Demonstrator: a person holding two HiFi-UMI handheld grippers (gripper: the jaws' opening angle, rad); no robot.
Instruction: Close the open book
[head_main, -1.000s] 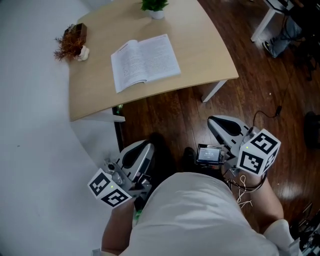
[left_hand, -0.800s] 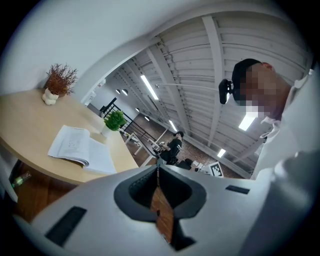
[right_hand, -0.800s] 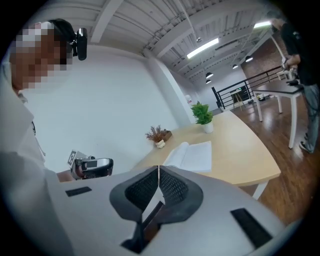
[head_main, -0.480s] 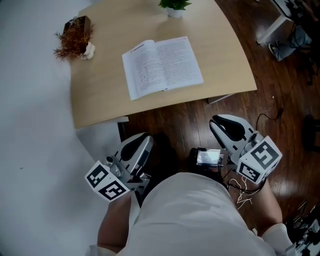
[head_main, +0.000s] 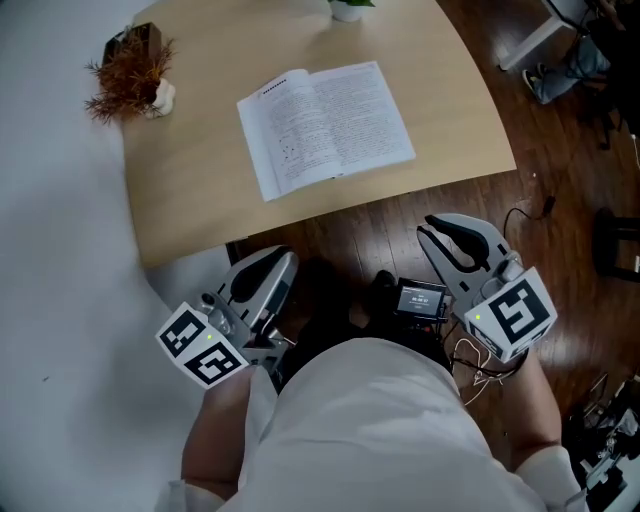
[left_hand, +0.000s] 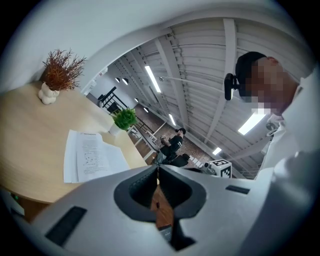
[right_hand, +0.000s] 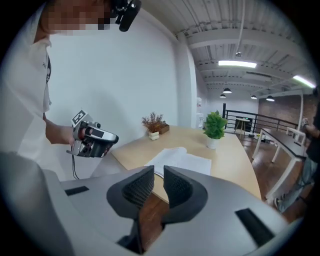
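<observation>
The open book lies flat on the light wooden table, pages up, spine running away from me. Both grippers hang below the table's near edge, above the dark wood floor and close to my body. My left gripper points toward the table with its jaws shut and empty; the book shows ahead to its left. My right gripper stands to the right, its jaws a narrow gap apart with nothing between them; the book lies beyond its tips. Neither gripper touches the book.
A dried brown plant sits at the table's far left and a small green potted plant at the far edge. A small screen device hangs at my waist. Cables trail on the floor at right.
The table and book have drawn nearer in the head view. Both grippers have shifted slightly toward the table edge, still low and empty.
</observation>
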